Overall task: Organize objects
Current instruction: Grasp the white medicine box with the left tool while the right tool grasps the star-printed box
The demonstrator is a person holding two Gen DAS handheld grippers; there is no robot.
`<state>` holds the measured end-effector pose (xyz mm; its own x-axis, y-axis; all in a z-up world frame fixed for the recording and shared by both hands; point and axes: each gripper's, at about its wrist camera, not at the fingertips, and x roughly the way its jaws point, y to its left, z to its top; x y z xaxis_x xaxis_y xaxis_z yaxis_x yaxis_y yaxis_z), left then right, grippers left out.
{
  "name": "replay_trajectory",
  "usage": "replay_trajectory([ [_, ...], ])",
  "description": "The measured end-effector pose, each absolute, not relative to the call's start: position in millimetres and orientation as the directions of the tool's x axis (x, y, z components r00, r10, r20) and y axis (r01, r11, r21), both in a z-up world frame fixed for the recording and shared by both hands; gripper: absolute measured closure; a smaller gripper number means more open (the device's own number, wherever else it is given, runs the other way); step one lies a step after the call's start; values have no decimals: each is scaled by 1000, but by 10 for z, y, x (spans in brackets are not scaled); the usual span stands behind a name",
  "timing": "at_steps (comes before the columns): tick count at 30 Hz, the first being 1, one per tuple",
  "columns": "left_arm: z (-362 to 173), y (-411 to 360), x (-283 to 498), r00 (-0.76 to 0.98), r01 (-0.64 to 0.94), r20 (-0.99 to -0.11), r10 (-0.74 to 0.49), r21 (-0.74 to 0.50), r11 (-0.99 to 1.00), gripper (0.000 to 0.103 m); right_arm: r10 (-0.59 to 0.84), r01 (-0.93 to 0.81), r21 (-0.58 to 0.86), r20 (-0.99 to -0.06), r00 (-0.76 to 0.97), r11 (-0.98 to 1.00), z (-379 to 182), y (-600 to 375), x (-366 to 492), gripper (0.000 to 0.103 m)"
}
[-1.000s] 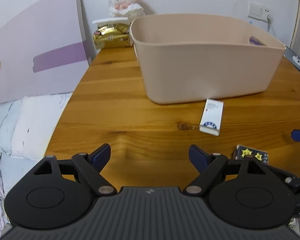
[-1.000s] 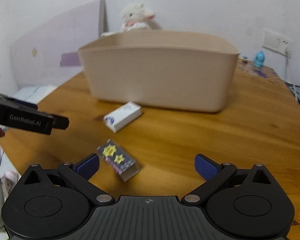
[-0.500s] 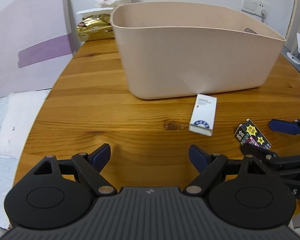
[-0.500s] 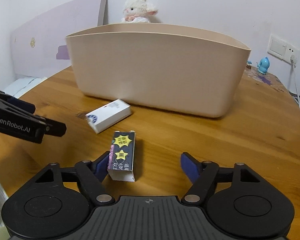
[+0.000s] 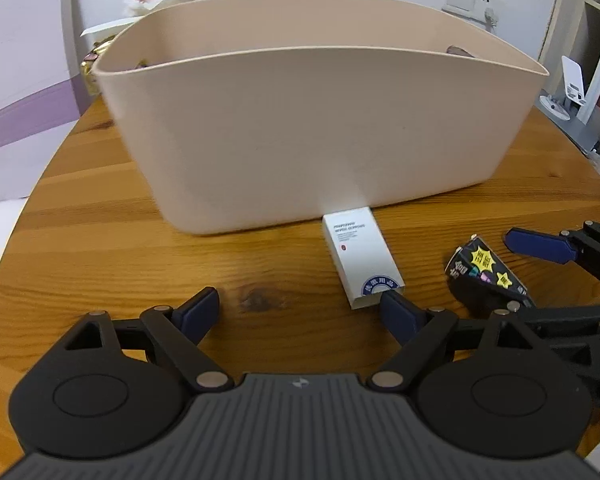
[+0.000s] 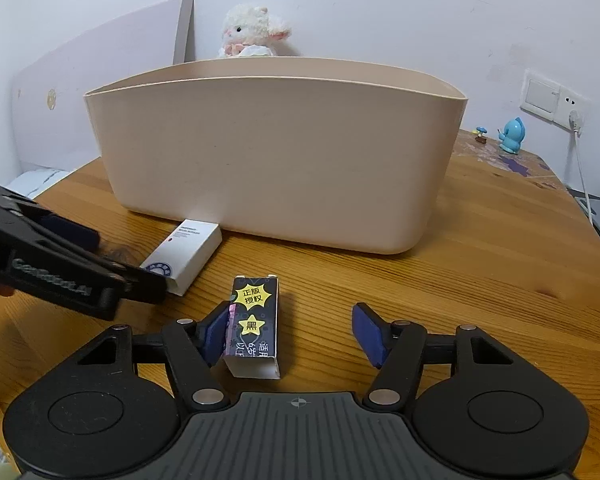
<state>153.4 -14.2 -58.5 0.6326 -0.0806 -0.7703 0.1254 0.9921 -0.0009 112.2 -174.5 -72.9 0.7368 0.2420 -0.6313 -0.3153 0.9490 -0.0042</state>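
Soft, even indoor light leaves faint shadows beneath the beige tub point(image 5: 320, 128) on the wooden table point(image 5: 100, 240), a pale glare patch at its base, fisheye bowing with dark corners, and slight blur toward the edges.

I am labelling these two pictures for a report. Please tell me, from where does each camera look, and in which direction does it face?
Left wrist: sits on the left gripper, low over the table, facing the beige bin; its open fingers show, the white box by the right one.
Right wrist: sits on the right gripper, facing the same bin; open fingers flank the black box.
Shared: bin, both boxes, plush lamb, each other's gripper.
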Motion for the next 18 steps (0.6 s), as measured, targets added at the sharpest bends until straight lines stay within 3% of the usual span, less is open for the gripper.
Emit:
replay_trajectory([
  [10, -520, -193, 1478, 582, 139, -801, -139, -70, 988, 13, 232, -308, -8, -637, 735, 951, -704, -1751, 1102, 36],
  [18, -447, -309, 1510, 629, 133, -763, -152, -87, 987, 13, 217, -288, -9, -638, 739, 957, -708, -1830, 1079, 36],
])
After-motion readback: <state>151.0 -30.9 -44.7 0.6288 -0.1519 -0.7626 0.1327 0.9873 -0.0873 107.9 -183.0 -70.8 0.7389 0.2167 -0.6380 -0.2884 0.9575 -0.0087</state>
